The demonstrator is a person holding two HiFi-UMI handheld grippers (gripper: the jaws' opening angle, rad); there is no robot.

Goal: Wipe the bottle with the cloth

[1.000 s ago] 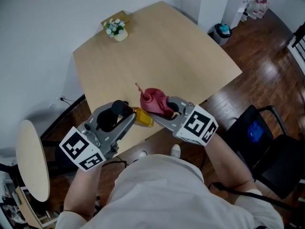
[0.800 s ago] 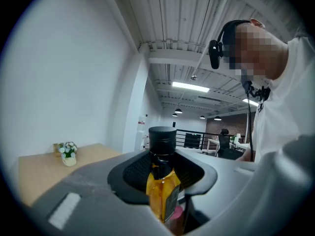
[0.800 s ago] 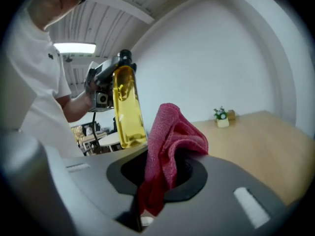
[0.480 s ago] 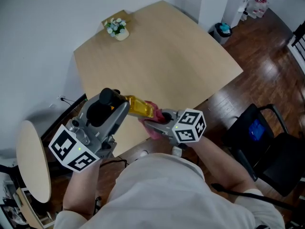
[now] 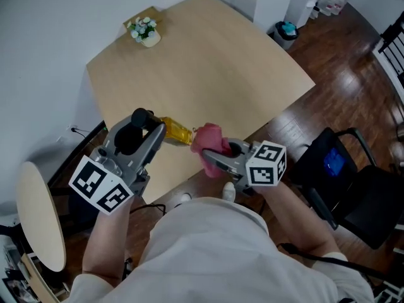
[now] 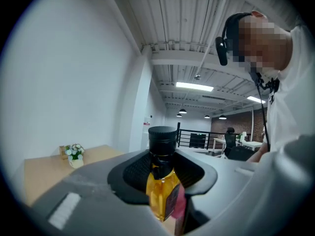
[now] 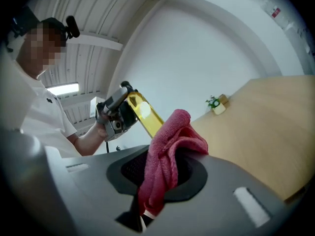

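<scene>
My left gripper is shut on a small bottle of yellow liquid with a black cap, held in the air above the near edge of the table. In the left gripper view the bottle stands cap up between the jaws of the left gripper. My right gripper is shut on a bunched pink cloth, which meets the bottle's free end. In the right gripper view the cloth rises out of the jaws, with the bottle slanting just behind it.
The light wooden table carries only a small pot of flowers at its far corner. A round side table stands at the left and a black chair at the right on the dark wood floor.
The right gripper swept the cloth down and under the bottle, then back up to its free end. The left gripper lifted and tilted the bottle a little to the left.
</scene>
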